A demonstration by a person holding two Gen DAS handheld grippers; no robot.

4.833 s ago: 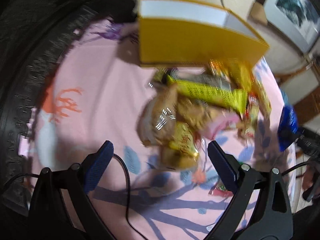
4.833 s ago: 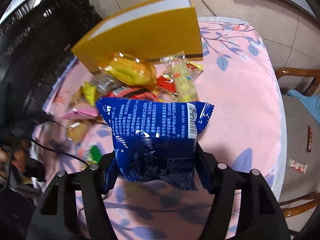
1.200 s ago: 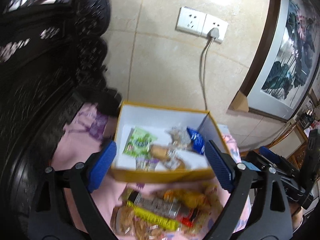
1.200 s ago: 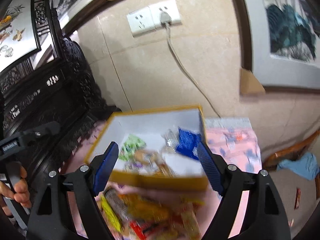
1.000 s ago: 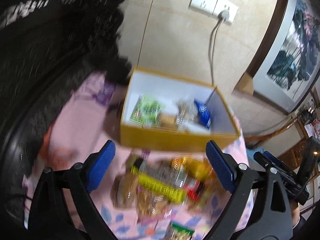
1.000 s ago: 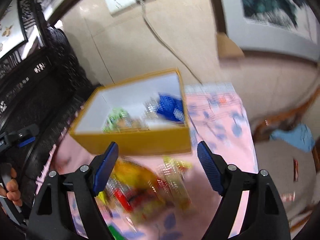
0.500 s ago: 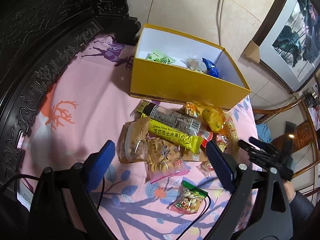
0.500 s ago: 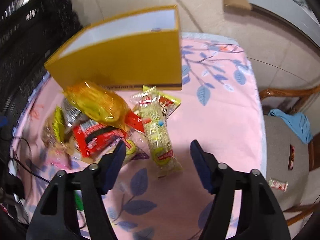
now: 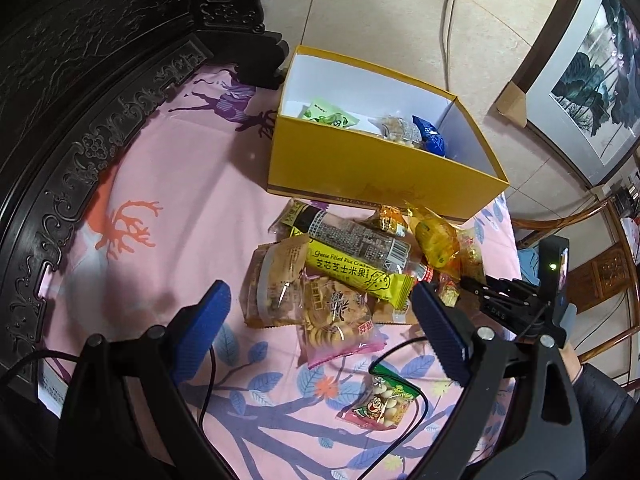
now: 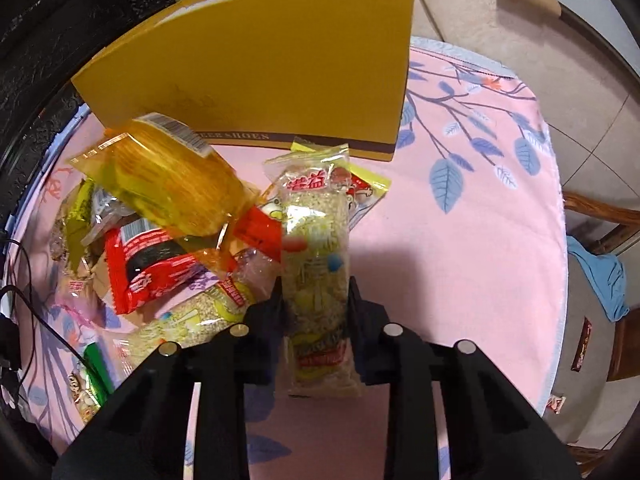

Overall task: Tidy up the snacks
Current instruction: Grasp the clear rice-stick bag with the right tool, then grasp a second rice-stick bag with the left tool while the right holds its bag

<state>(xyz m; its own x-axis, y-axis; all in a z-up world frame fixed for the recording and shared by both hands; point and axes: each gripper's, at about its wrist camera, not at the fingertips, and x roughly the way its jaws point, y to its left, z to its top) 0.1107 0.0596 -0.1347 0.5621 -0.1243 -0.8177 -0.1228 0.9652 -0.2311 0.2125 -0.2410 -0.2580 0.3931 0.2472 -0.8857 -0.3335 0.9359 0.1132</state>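
Clear puffed-rice bar lengthwise between fingers — before yellow box.

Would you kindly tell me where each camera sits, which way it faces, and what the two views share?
Left wrist: on the open left gripper, looking down over the snack pile into the yellow box; the right gripper shows at right.
Right wrist: low on the right gripper, shut on a rice cracker pack, facing the box's outer wall.
Shared: box, pile, pink tablecloth.

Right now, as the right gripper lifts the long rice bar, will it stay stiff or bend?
The rice bar probably stays fairly stiff: its puffed-grain block fills the wrapper. The right gripper grips near one end, so the far end may sag. The glossy film could slip.
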